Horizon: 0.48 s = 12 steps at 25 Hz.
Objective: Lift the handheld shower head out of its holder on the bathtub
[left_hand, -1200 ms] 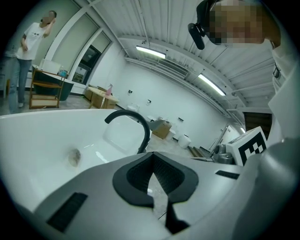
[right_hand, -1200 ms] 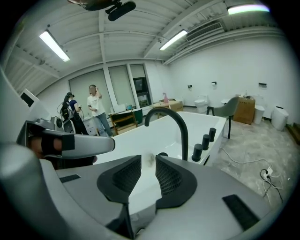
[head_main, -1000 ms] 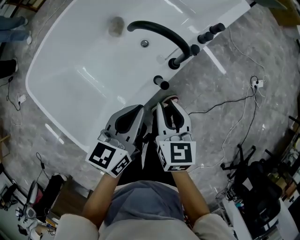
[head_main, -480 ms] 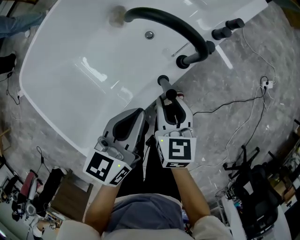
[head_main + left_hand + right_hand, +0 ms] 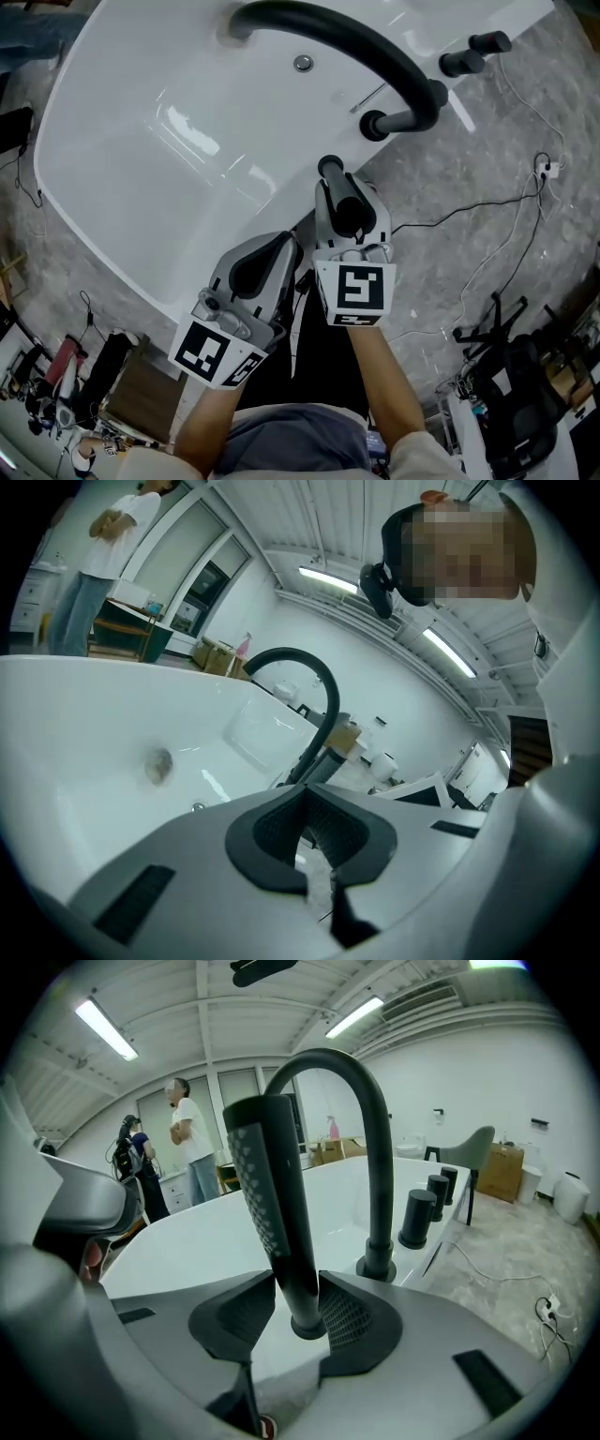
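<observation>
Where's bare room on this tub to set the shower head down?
Free: the tub floor between spout and near rim. Crowded: the ledge by the knobs and shower head, which stands between the right claw's opening jaws.

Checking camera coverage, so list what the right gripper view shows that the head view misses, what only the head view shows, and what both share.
Only the right gripper view: the shower head's perforated face, upright between the right gripper's opening jaws, plus ceiling lights and a chair. Only the head view: the tub's drain, the marker cubes and the person's forearms. Both: the white tub, the arched black faucet, the knobs and the shower head itself.
</observation>
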{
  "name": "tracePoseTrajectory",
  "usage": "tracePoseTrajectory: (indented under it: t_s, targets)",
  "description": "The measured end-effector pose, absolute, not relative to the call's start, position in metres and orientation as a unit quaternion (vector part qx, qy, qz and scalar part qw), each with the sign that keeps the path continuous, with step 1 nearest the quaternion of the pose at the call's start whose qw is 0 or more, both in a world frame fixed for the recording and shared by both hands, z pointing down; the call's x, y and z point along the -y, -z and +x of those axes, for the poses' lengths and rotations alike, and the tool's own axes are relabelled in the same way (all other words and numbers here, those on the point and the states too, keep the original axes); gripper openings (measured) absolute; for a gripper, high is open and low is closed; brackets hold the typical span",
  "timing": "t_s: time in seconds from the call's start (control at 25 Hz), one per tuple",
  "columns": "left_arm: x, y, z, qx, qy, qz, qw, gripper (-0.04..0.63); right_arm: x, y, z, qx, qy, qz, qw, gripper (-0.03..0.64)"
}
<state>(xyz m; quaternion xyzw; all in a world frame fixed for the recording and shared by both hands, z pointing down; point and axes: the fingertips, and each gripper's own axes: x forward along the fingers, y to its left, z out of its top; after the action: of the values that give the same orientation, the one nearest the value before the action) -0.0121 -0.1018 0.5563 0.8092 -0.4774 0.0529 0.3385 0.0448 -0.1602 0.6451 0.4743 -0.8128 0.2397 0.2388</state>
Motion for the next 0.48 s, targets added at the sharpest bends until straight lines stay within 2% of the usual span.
tracePoseTrajectory:
  t_s: [0.48]
  targets:
    - [0.094, -0.581, -0.016, 0.486, -0.061, 0.798, 0.351, 0.005, 0.169, -0.665, 0.039, 0.816, -0.224, 0.474, 0.244, 0.141]
